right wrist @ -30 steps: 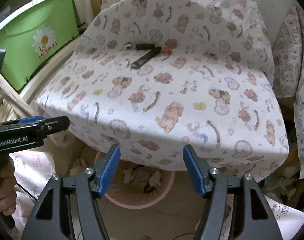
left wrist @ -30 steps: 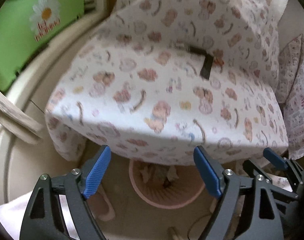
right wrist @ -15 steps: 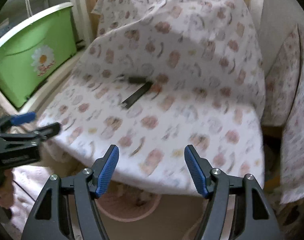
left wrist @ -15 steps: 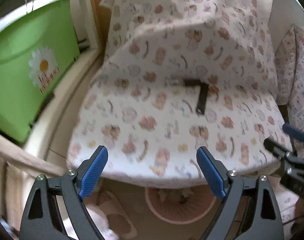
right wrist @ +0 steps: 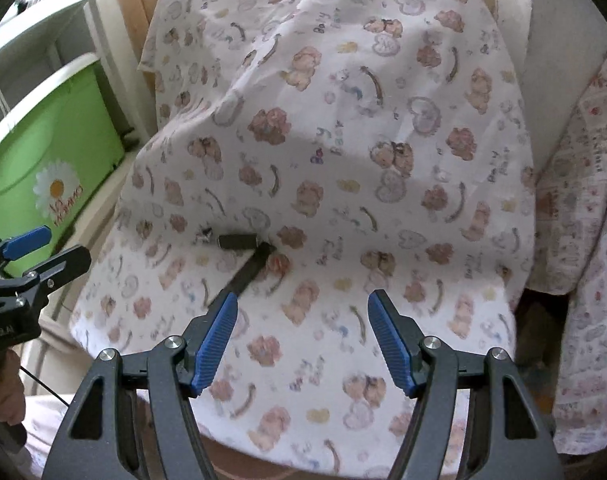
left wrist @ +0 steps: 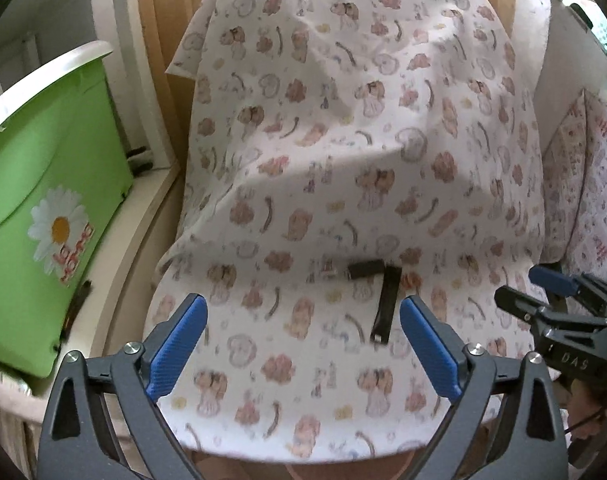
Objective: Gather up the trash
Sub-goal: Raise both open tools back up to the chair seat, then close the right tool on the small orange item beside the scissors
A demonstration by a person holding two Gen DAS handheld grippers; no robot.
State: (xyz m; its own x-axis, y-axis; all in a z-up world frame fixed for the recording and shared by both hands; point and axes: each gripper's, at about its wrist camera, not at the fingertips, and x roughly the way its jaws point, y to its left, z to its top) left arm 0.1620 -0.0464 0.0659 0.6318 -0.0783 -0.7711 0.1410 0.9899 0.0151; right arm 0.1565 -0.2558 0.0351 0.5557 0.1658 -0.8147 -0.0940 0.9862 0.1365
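Both hand-held grippers hang spread and empty above a cloth-draped seat: the left gripper (left wrist: 303, 338) has just been opening wider with nothing between its jaws, and the right gripper (right wrist: 302, 338) holds a middling gap, also with nothing in it. The trash here looks to be a long dark strip (left wrist: 385, 304) lying flat on the printed cloth (left wrist: 343, 140), with a shorter dark piece (left wrist: 365, 269) at its far end set crosswise, so the two make an L; a small crumpled bit (right wrist: 204, 235) lies just beside that short piece. From the left wrist view the strip runs lengthwise away from the camera, just ahead of and beside the right-hand blue pad (left wrist: 429, 350). From the right wrist view it slants, its near end close to the left-hand pad (right wrist: 215, 344). My judgement is that the strip lies between the two grippers, slightly nearer the left one, and that a grasp would go across its narrow width, not along its length. A green bin with a daisy (left wrist: 43, 208) stands well off to the left, and another patterned cushion (right wrist: 575, 208) sits at the right.
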